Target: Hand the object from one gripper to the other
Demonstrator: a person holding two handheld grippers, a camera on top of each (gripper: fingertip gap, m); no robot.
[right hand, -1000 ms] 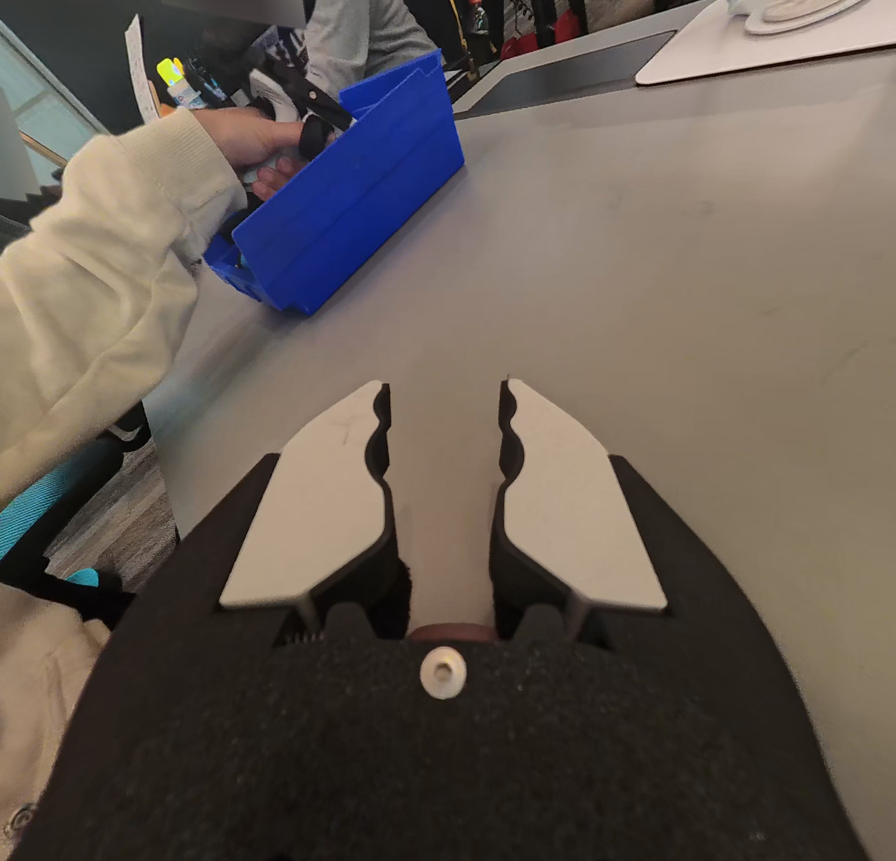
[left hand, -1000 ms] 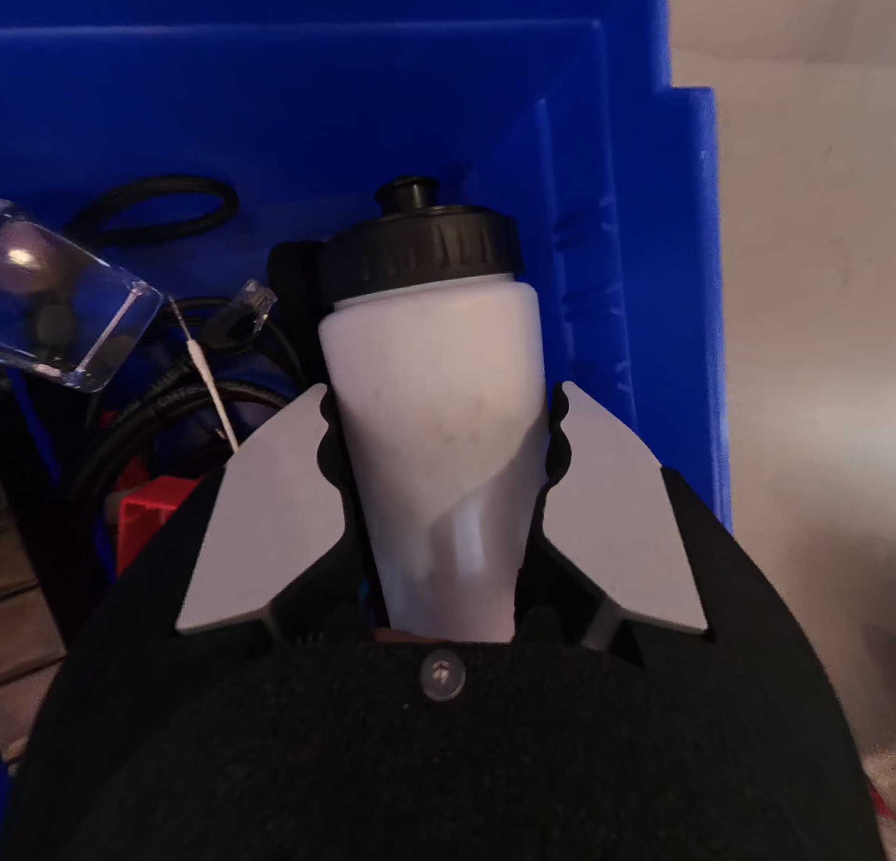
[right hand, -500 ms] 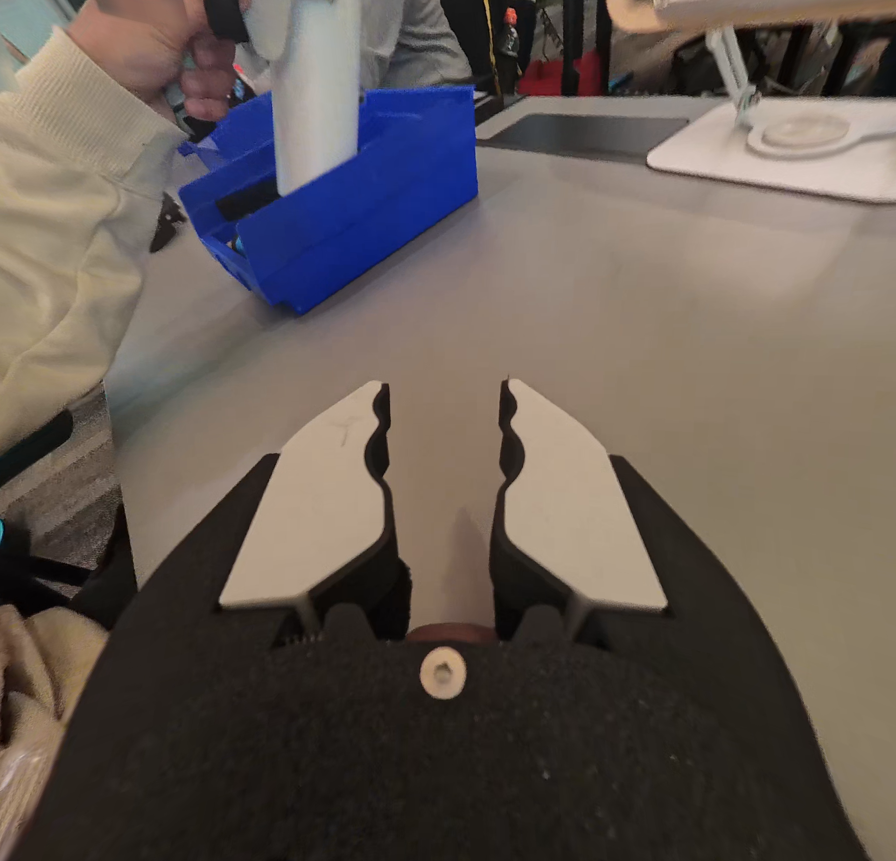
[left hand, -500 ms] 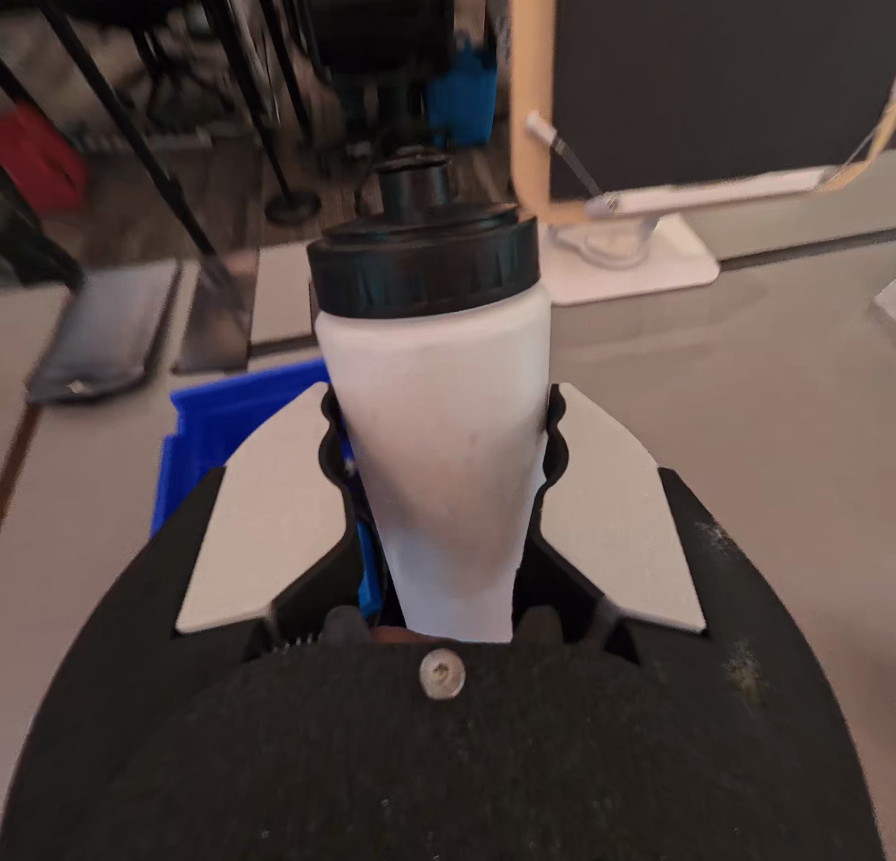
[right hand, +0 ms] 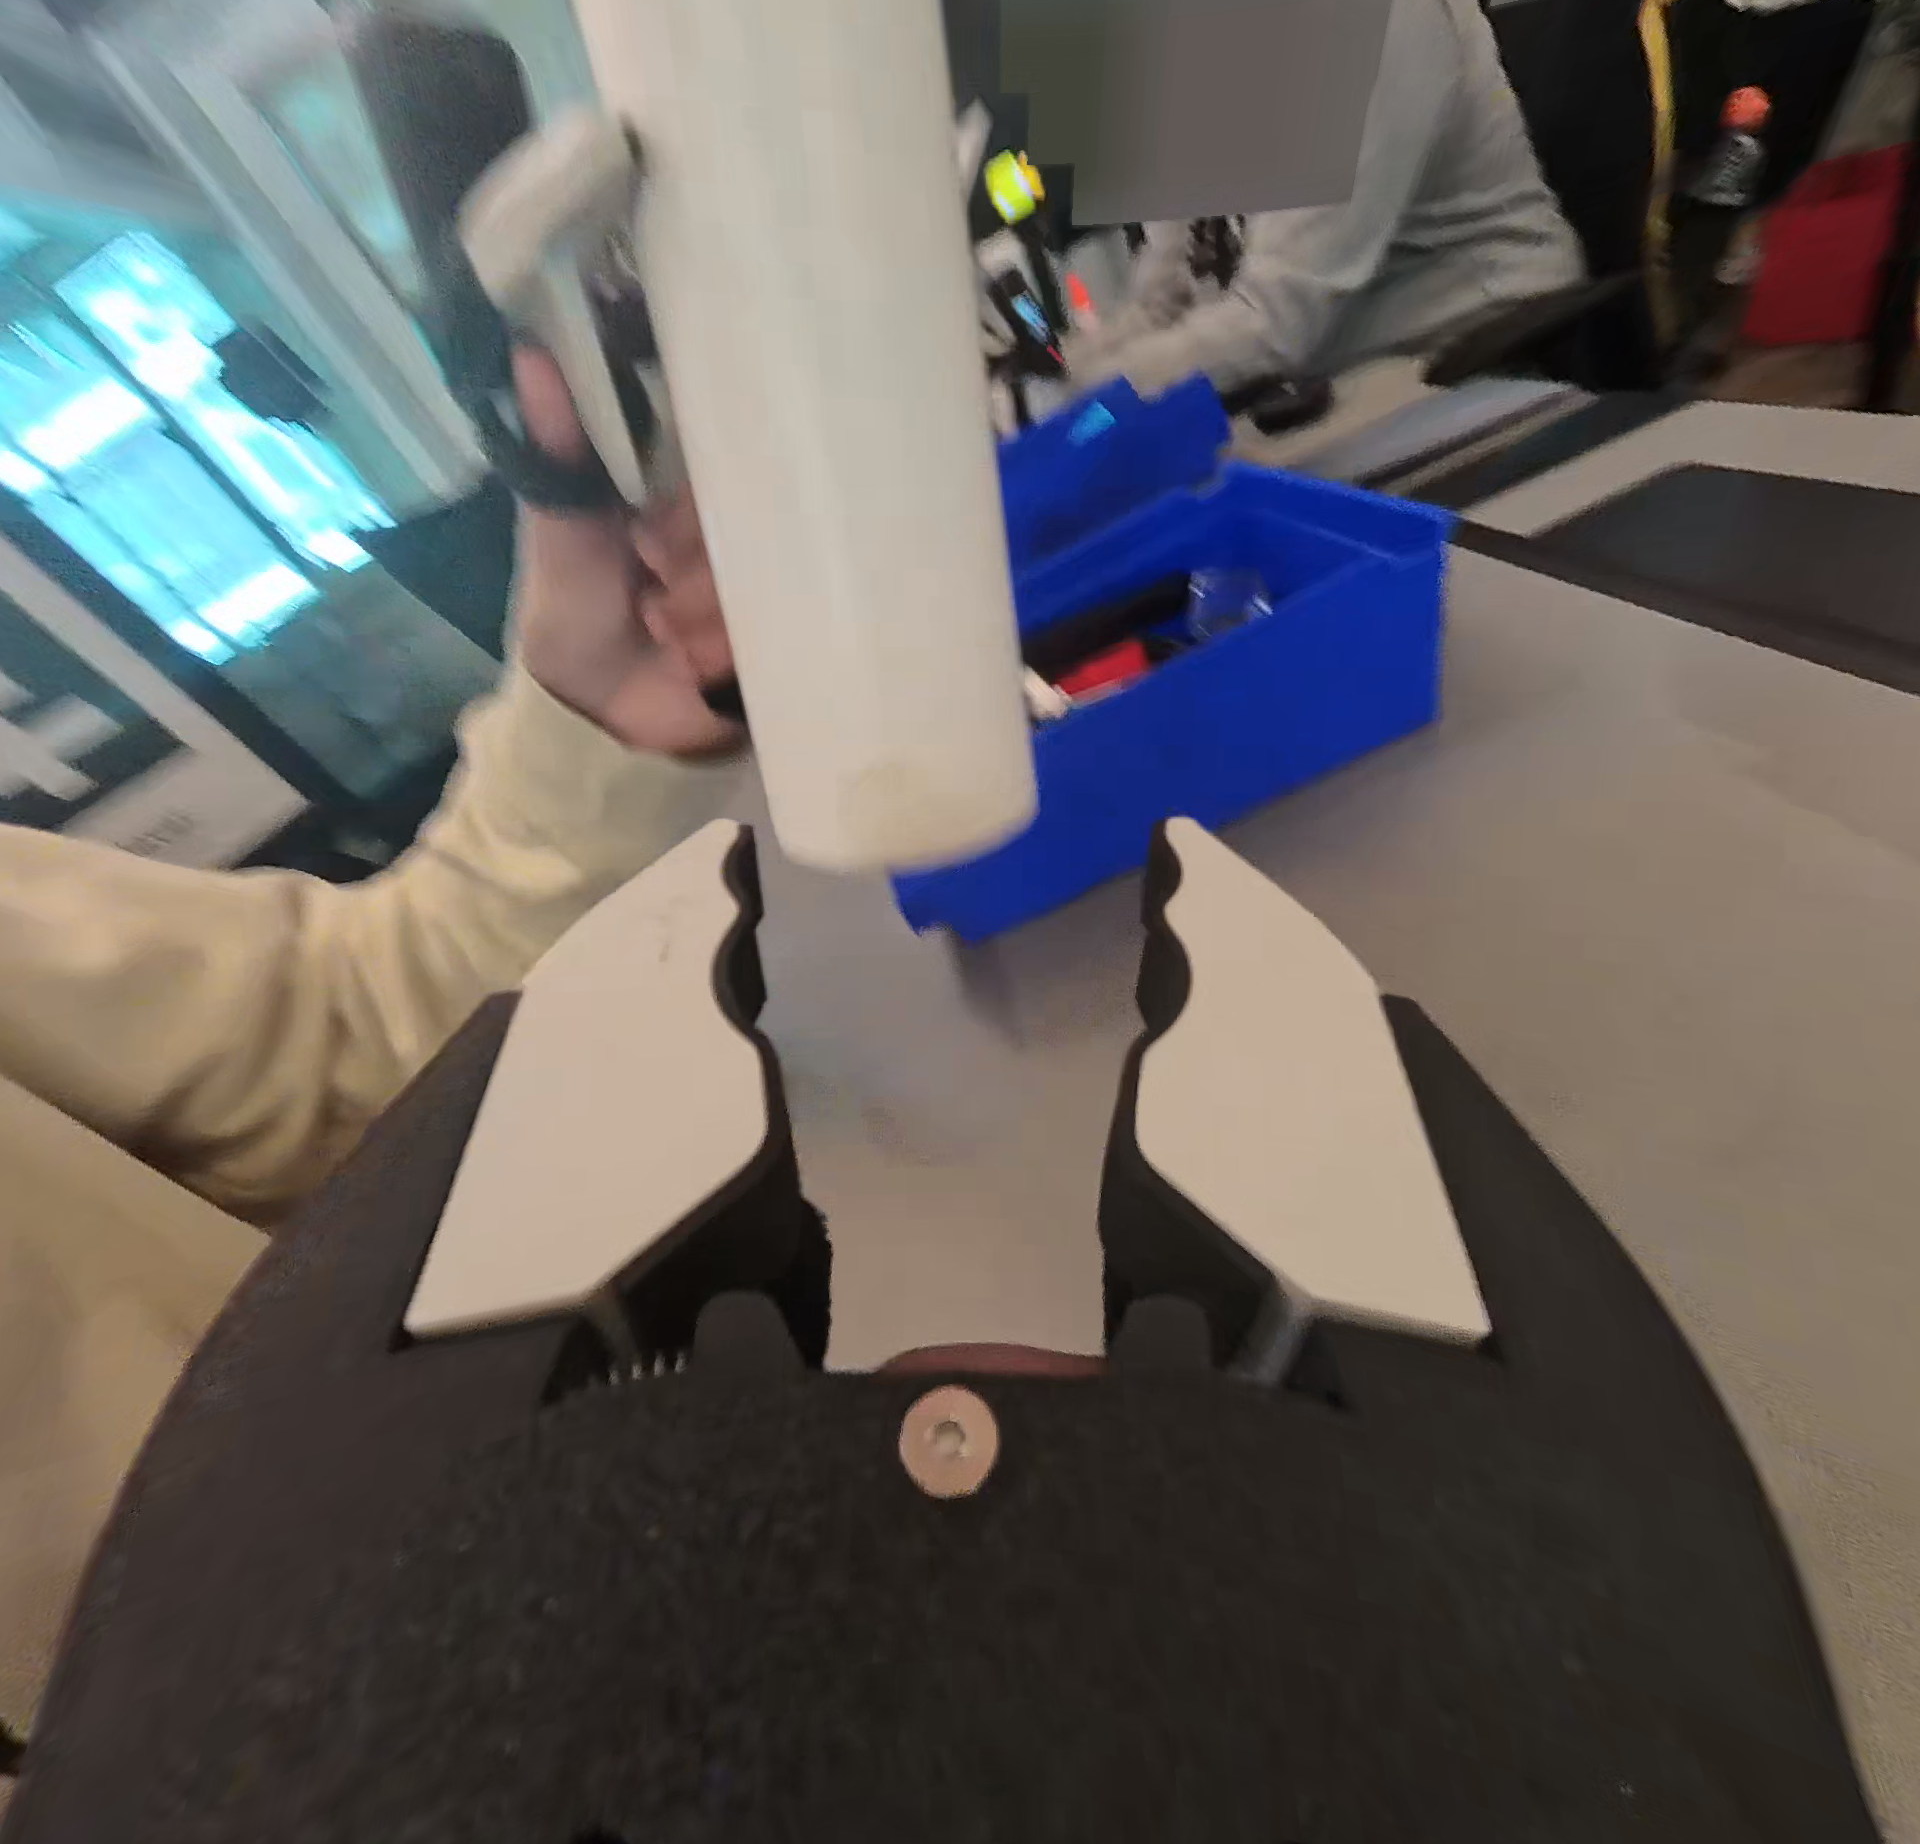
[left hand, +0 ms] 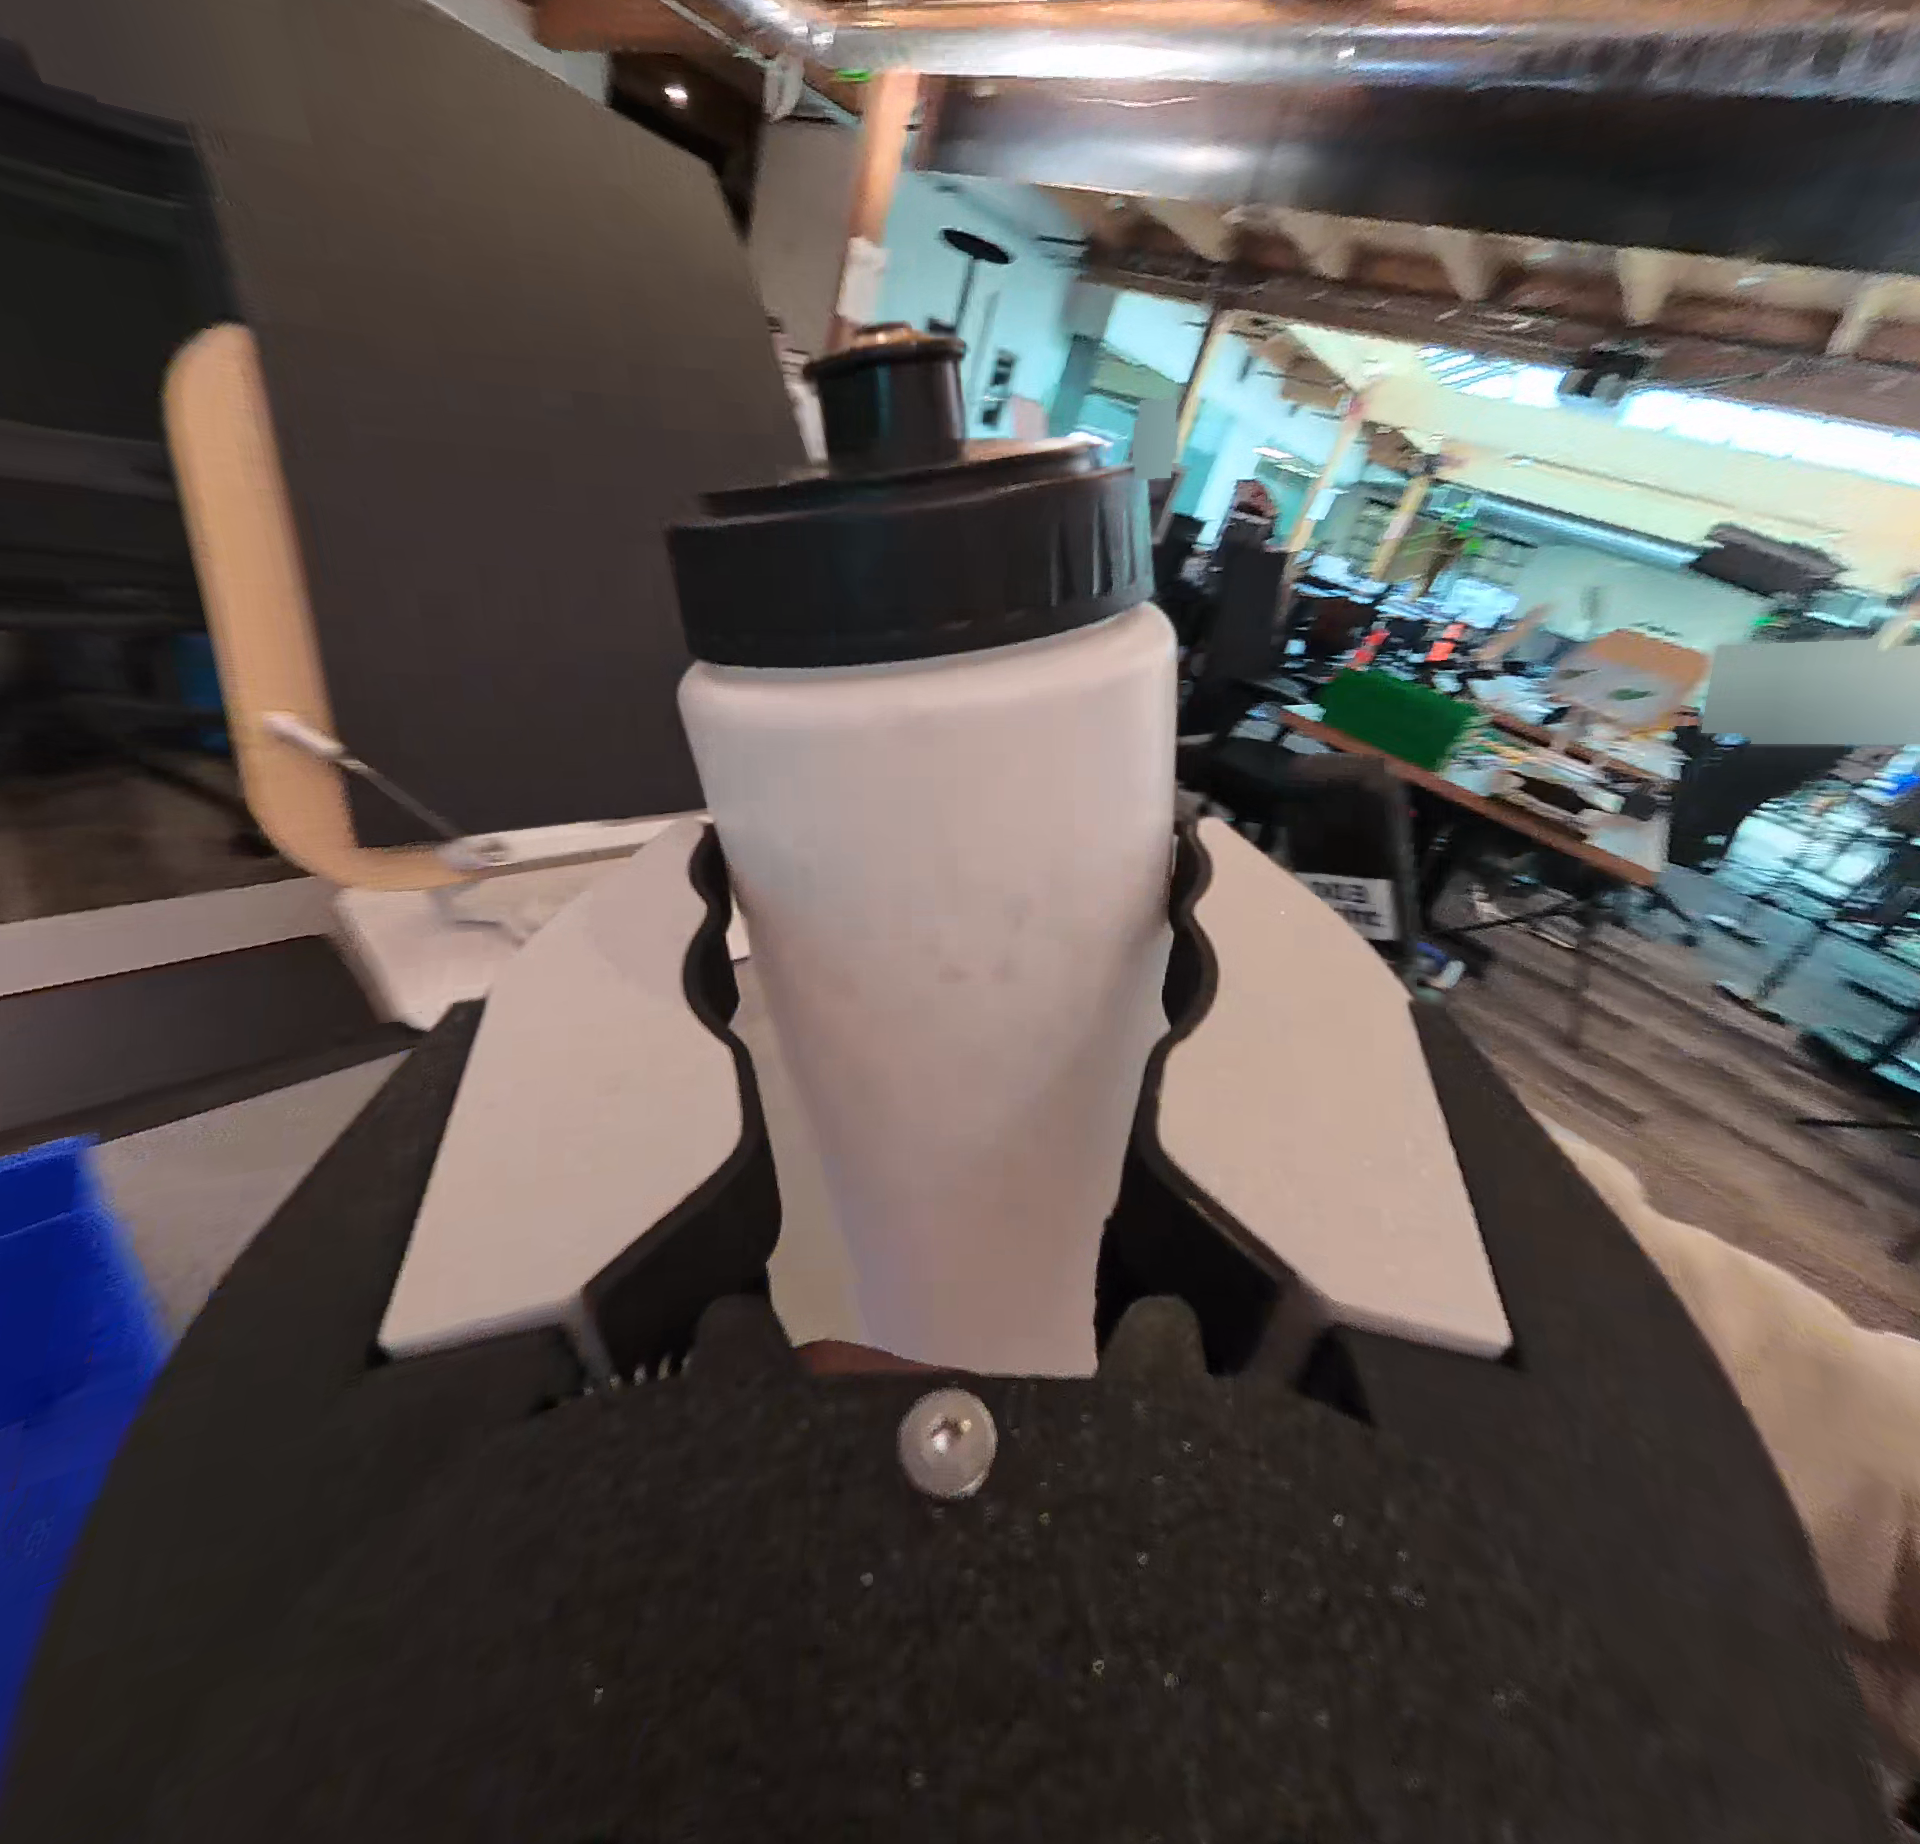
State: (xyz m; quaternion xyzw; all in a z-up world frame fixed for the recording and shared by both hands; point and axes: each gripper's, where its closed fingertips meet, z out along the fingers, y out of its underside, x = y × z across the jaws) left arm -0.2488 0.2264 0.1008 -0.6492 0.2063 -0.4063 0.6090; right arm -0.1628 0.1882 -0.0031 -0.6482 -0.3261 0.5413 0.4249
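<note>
The left gripper point(left hand: 945, 921) clamps the white bottle point(left hand: 935, 859) mid-body between its jaws, black cap point(left hand: 914, 568) beyond the tips. The right gripper point(right hand: 951, 880) gapes wide and empty, the bottle's base just past its tips. The bottle looks light, smooth and squeezable, so its bare lower body seems the best hold; below lie a grey table point(right hand: 1558, 963) and blue bin point(right hand: 1247, 714) in a busy workshop.

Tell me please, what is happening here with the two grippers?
A person is passing a white bottle with a black cap from one gripper to the other. The left gripper is shut on the bottle and holds it up in the air, above the grey table. The right gripper is open and empty, with the bottle's base just above its fingers. The blue bin stands behind on the table.
</note>
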